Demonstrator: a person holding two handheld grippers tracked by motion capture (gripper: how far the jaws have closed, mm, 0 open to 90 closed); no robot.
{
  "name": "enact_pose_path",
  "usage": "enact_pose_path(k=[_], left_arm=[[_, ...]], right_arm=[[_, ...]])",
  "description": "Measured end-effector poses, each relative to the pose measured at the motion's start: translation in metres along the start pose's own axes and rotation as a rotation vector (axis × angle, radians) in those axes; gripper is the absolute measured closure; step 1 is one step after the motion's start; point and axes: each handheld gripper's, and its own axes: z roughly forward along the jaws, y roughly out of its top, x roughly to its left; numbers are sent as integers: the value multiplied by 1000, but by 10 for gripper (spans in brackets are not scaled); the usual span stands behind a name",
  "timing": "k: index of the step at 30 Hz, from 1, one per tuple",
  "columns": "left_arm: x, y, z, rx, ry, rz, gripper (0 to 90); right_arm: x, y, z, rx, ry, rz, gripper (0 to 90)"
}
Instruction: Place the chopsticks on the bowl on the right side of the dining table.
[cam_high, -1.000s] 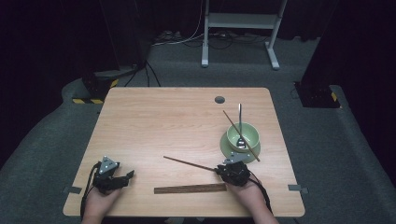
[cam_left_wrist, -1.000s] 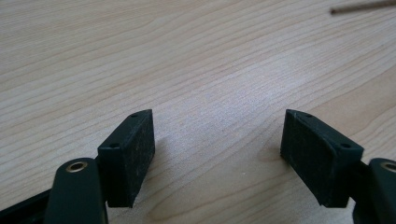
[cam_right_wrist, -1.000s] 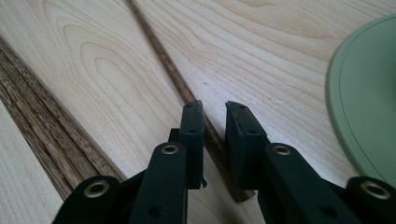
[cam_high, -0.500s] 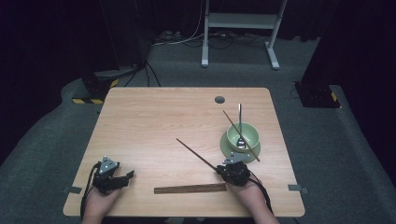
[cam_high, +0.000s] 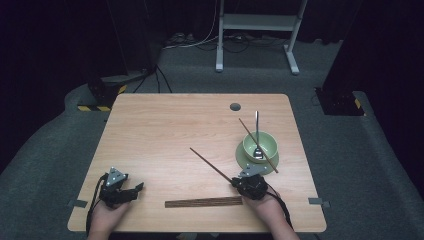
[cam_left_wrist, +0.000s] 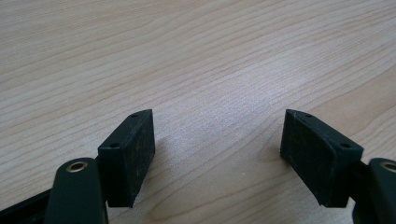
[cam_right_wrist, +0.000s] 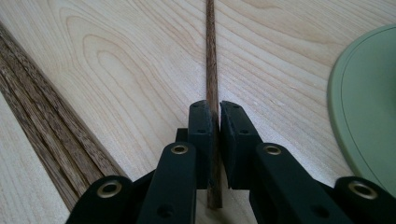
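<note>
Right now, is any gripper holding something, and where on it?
The right gripper pinches one chopstick near its end. The left gripper is open, holding nothing.

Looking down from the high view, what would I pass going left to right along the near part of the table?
Left gripper → bundle of chopsticks lying flat → right gripper, shut on a single chopstick → green bowl on its plate.
</note>
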Motion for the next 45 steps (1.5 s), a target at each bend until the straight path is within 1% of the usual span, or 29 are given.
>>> enact_pose_path(k=[7,12,24,37,45], left_arm=[[0,0,0,0,0,0,262],[0,0,0,0,0,0,262],[0,0,0,-1,1,2,263],[0,0,0,-2,3,4,265],[0,0,0,-1,2,5,265]], right_arm=[[1,0,0,4,-9,-12,833],[3,2,-1,13,-25,-25,836],[2,6,-15,-49,-49,-19,838],[3,9,-23,-79,-70,-29,838],[1,9,-27,-96,-81,-26,838]])
